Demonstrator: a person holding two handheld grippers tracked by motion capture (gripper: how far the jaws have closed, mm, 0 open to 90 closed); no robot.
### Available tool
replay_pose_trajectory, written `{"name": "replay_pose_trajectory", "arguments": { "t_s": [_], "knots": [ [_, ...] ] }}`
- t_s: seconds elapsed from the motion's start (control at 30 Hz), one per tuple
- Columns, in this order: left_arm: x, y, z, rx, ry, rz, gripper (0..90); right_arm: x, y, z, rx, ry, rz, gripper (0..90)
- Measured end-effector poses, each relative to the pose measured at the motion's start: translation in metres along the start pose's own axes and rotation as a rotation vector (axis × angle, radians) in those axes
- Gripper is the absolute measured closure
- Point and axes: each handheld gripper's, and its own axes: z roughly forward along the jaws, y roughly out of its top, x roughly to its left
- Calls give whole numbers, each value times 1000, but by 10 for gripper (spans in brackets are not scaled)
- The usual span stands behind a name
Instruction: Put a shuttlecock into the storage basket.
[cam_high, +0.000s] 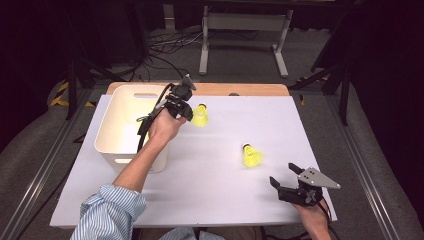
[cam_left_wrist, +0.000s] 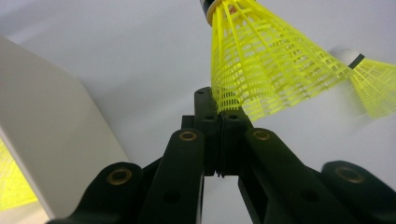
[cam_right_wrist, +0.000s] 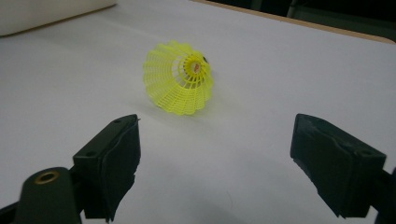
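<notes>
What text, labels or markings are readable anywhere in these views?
None readable.
Held shuttlecock: a small red mark at the cork band, too small to read.
Shuttlecock lying on the table: a reddish mark inside the cork, blurred.
White bin, both hand-held grippers: no print visible.

A yellow mesh-skirted shuttlecock (cam_high: 200, 116) sits just above the frame's centre, pinched by its skirt edge, cork end tilted up. A second yellow shuttlecock (cam_high: 252, 155) lies on its side, right of centre.
</notes>
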Motion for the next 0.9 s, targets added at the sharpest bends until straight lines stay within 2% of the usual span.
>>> {"name": "replay_pose_trajectory", "arguments": {
  "t_s": [0.4,0.9],
  "knots": [
    [1,-2,-6,0,-1,-2,891,0,0,0,1,-2,0,166],
    [10,-5,-17,-8,0,-17,891,0,0,0,1,-1,0,166]
  ]
}}
